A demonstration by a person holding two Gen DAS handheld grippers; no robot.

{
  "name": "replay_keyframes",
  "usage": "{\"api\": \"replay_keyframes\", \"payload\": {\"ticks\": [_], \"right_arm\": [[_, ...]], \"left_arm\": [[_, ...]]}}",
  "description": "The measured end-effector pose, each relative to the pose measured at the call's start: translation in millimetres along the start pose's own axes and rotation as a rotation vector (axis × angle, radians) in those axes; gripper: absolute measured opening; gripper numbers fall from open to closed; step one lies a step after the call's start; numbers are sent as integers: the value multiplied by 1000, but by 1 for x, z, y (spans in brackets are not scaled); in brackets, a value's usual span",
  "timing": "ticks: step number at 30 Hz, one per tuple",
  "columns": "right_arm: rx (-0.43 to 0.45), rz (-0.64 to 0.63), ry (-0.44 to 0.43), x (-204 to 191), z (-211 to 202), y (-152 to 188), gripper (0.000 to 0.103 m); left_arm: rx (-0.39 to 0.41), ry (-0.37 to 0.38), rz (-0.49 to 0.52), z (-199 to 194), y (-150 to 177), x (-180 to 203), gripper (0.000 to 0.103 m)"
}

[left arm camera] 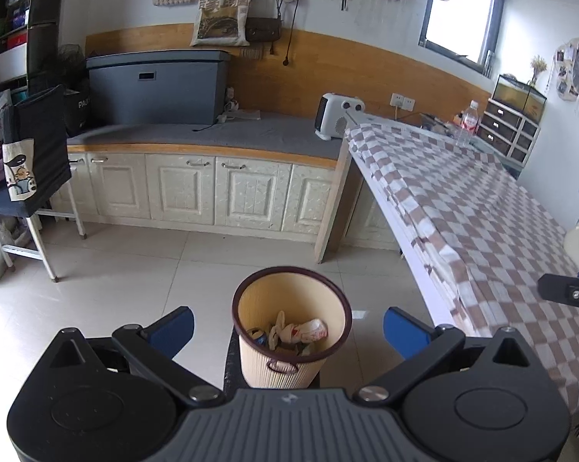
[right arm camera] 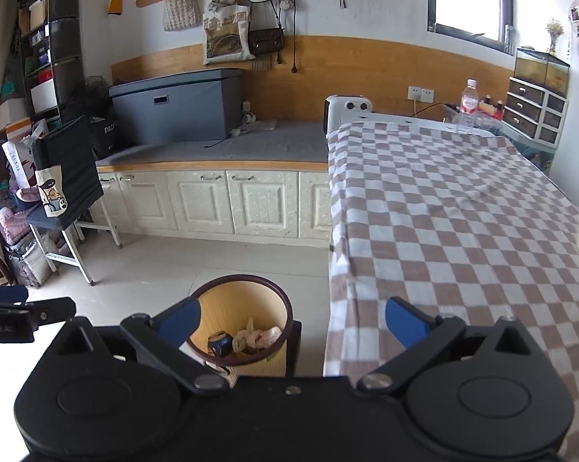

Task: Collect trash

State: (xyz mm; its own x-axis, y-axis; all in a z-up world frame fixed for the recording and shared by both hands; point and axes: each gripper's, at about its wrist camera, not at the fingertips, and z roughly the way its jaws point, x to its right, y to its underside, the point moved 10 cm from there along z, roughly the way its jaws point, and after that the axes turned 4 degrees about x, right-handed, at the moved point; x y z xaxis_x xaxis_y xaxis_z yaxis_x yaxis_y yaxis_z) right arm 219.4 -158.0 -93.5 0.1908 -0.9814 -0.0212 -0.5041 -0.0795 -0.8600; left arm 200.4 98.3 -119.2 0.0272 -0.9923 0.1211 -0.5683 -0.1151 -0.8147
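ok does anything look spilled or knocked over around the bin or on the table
Nothing stands out. The round beige ribbed wastebasket with a dark rim stands upright on the pale tiled floor, with a crumpled white plastic bag and a blue can inside. The brown-and-white checked tablecloth lies flat.

one waste bin [left arm camera: 291, 327], one water bottle [left arm camera: 467, 123], one heater [left arm camera: 337, 115], two grippers, one checked tablecloth [right arm camera: 462, 223]

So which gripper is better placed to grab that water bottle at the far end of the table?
Probably right: the right gripper is open and over the table, facing the bottle; the left gripper is over the bin.
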Motion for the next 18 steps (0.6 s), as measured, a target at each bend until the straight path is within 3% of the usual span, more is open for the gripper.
{"api": "replay_keyframes", "payload": {"ticks": [18], "right_arm": [[-2, -2, 50, -1, -55, 44, 103]], "left_arm": [[7, -21, 72, -49, 35, 25, 103]]}}
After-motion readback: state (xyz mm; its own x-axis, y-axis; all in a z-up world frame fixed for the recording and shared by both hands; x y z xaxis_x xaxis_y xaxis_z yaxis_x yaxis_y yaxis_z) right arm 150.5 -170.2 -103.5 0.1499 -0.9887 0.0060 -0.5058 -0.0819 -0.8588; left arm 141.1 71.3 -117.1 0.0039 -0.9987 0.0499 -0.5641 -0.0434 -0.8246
